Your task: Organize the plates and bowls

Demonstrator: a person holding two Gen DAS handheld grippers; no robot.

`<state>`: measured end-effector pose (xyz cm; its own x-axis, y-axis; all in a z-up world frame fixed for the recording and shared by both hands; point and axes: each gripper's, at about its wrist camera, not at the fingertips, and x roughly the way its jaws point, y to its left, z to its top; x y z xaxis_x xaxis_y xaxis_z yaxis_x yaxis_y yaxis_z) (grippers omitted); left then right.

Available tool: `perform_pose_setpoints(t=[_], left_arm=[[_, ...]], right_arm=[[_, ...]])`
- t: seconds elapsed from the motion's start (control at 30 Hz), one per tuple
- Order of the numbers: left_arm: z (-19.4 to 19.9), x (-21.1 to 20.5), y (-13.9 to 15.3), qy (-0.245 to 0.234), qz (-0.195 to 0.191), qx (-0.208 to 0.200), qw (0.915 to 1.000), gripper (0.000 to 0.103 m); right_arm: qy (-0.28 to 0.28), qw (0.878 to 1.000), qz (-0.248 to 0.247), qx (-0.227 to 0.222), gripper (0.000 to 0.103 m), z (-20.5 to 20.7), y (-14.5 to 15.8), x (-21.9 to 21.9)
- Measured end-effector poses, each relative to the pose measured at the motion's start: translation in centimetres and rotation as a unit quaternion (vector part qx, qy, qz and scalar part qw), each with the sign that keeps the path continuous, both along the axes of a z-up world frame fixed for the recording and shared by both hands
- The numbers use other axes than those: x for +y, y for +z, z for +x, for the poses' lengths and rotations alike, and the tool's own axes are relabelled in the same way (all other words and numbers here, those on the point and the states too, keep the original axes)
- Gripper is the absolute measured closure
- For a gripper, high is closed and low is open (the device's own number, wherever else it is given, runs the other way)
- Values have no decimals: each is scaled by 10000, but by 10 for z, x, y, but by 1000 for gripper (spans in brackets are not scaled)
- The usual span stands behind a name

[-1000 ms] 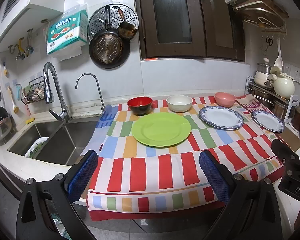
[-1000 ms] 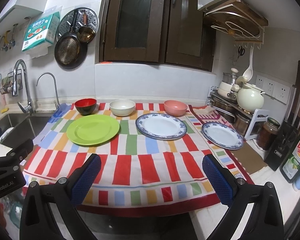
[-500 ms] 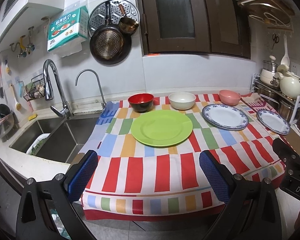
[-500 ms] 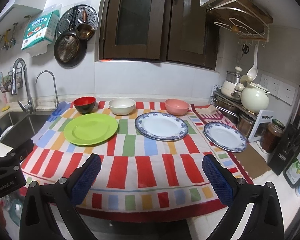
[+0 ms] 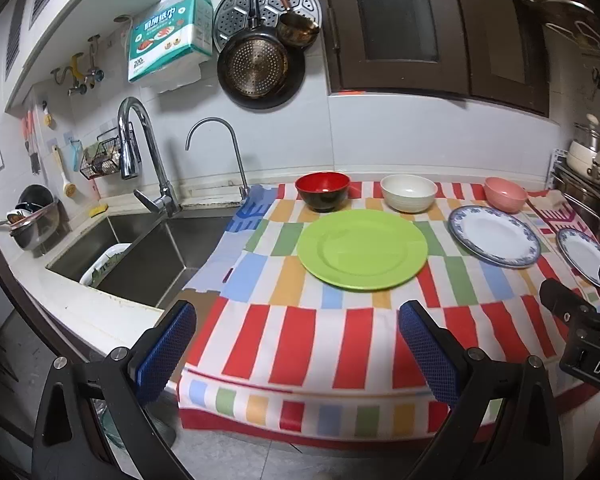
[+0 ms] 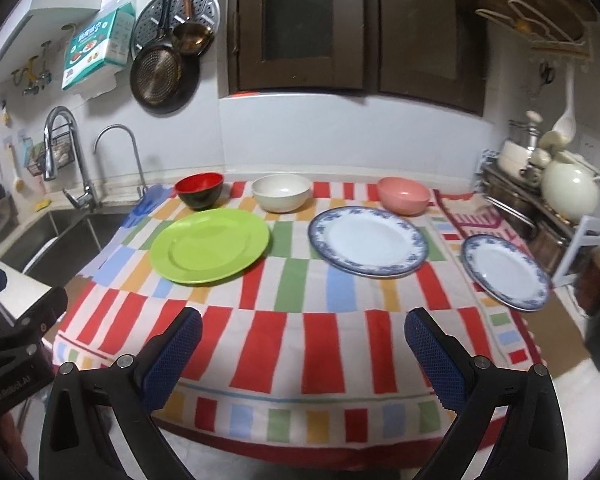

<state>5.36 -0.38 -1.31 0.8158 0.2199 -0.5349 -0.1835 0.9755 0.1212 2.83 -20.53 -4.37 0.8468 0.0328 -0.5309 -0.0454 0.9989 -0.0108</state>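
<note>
A: How are the jaws set, and where are the dishes relative to them?

B: The left gripper point(image 5: 296, 340) is spread wide with nothing between its blue pads. The green plate point(image 5: 362, 254) is seen ahead of it, well beyond the fingertips, flat on the striped cloth point(image 5: 284, 344). The right gripper point(image 6: 302, 344) is likewise held wide and empty over the cloth's near edge. The large blue-rimmed plate point(image 6: 368, 240) lies ahead of it, and the small blue-rimmed plate point(image 6: 506, 270) is found off to its right, near the cloth's edge.

A: And the bowls?

B: Three are lined up behind the plates, near the wall: the red bowl point(image 6: 199, 190), the white bowl point(image 6: 281, 192) and the pink bowl point(image 6: 404, 195). All stand upright, apart from each other. The red bowl is set just behind the green plate; whether they touch cannot be told.

A: What is held in them?

B: Nothing is seen inside the red and white bowls, and the plates are bare. The pink bowl's inside is not shown clearly. In the sink point(image 5: 148, 248), to the left, something white is lying, possibly a dish.
</note>
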Motion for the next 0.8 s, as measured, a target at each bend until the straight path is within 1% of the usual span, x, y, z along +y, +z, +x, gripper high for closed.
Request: perform_pose_setpoints(t=[0.17, 0.23, 0.43, 0.5, 0.67, 0.8], left_arm=[[36, 16, 0, -77, 113, -16, 9999, 0], [51, 23, 2, -162, 69, -6, 9998, 0], [97, 41, 7, -307, 154, -20, 9994, 0], [109, 45, 7, -338, 190, 23, 9992, 0], [144, 61, 3, -401, 88, 264, 9988, 3], [169, 69, -4, -426, 66, 386, 9983, 5]], right_arm=[[106, 9999, 1, 72, 1, 29, -3, 13], [53, 9999, -11, 89, 1, 43, -3, 20], [-117, 9999, 18, 82, 1, 82, 2, 36], [-189, 9997, 41, 115, 1, 96, 3, 40], [-350, 9992, 47, 176, 1, 128, 6, 53], [-437, 9986, -101, 268, 3, 150, 6, 65]])
